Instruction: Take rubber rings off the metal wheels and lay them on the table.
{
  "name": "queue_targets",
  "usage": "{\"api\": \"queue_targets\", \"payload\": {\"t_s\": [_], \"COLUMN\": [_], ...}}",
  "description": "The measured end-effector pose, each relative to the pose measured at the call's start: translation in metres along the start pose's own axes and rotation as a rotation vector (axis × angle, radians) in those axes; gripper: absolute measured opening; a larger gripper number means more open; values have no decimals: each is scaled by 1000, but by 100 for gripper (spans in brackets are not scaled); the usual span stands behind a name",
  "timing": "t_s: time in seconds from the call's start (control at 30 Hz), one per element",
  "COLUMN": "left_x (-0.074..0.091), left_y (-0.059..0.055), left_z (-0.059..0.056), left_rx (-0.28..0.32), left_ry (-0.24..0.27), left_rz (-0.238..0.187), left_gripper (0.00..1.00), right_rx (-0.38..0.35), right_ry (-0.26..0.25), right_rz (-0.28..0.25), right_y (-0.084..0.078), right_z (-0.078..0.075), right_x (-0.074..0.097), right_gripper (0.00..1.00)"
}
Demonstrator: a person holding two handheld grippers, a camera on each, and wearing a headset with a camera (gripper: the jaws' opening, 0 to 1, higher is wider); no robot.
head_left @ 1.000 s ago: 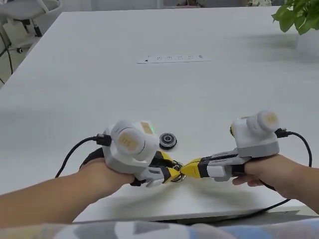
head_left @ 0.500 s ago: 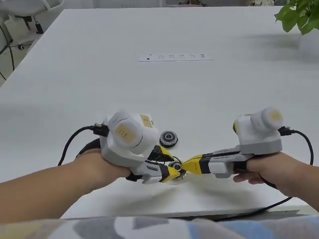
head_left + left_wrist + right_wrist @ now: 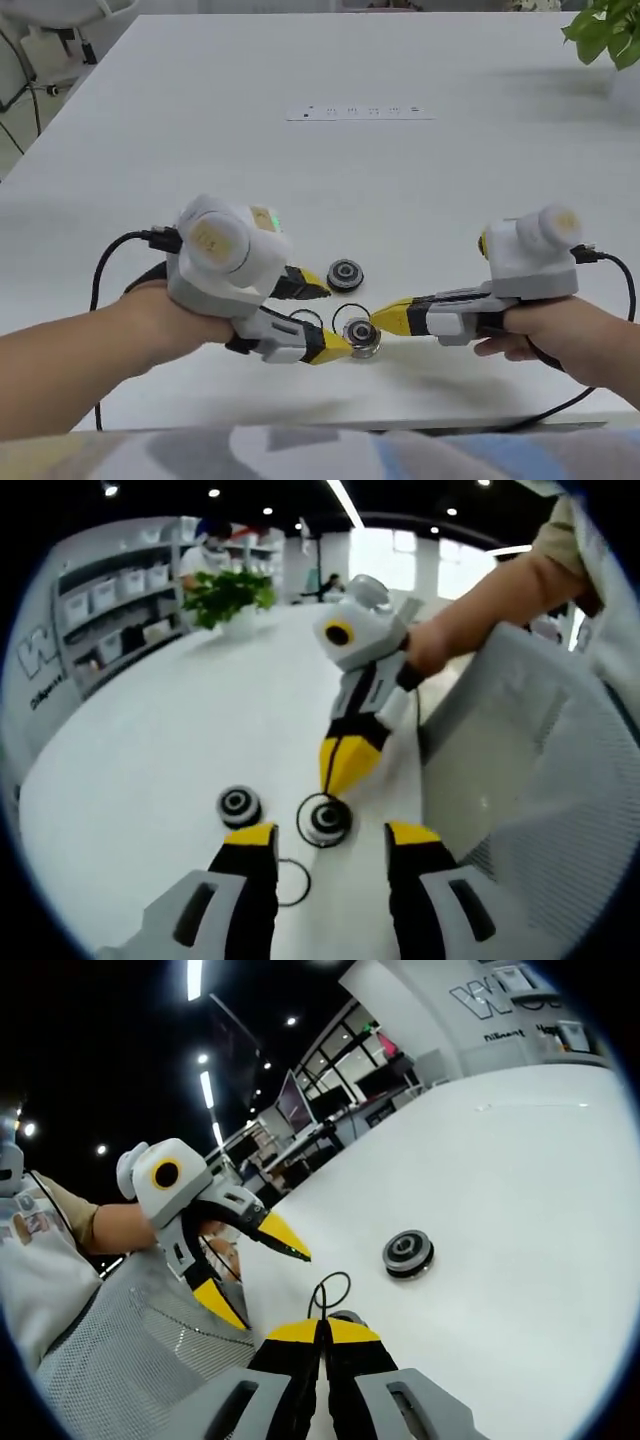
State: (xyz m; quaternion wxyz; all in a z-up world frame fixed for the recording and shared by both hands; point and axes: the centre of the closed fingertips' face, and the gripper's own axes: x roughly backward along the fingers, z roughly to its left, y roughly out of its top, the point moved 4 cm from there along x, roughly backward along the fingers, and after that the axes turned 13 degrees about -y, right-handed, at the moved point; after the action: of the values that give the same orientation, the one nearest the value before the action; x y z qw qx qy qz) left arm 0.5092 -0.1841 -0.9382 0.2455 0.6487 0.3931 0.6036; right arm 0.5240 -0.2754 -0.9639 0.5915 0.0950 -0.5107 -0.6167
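Note:
My right gripper is shut on a thin black rubber ring, which hangs from its tip just over a bare metal wheel on the table. The left gripper stands open beside that wheel, its jaws wide apart and gripping nothing. A second loose rubber ring lies flat on the table between the left jaws. Farther back sits another wheel that still wears its black ring.
The white table's front edge runs close under both grippers. A white power strip lies far back at the middle. A green plant stands at the back right, and a chair at the back left.
The left gripper has opened and drawn back to the left, leaving the metal wheel on the table. The right gripper now holds the ring free of that wheel.

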Motion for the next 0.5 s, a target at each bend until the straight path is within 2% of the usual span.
{"api": "queue_targets", "payload": {"t_s": [0.17, 0.23, 0.33, 0.5], "left_x": [15, 20, 27, 41], "left_y": [-1, -1, -2, -5], "left_z": [0, -1, 0, 2], "left_rx": [-1, 30, 28, 37], "left_ry": [23, 23, 45, 73], "left_rz": [-14, -42, -45, -55], "left_gripper": [48, 51, 57, 58], "right_rx": [2, 7, 12, 18], "right_ry": [5, 6, 11, 16], "right_rz": [-3, -2, 0, 2], "right_y": [3, 5, 8, 13], "right_z": [3, 4, 7, 11], "right_x": [1, 1, 0, -3], "right_gripper": [0, 0, 0, 0]}}
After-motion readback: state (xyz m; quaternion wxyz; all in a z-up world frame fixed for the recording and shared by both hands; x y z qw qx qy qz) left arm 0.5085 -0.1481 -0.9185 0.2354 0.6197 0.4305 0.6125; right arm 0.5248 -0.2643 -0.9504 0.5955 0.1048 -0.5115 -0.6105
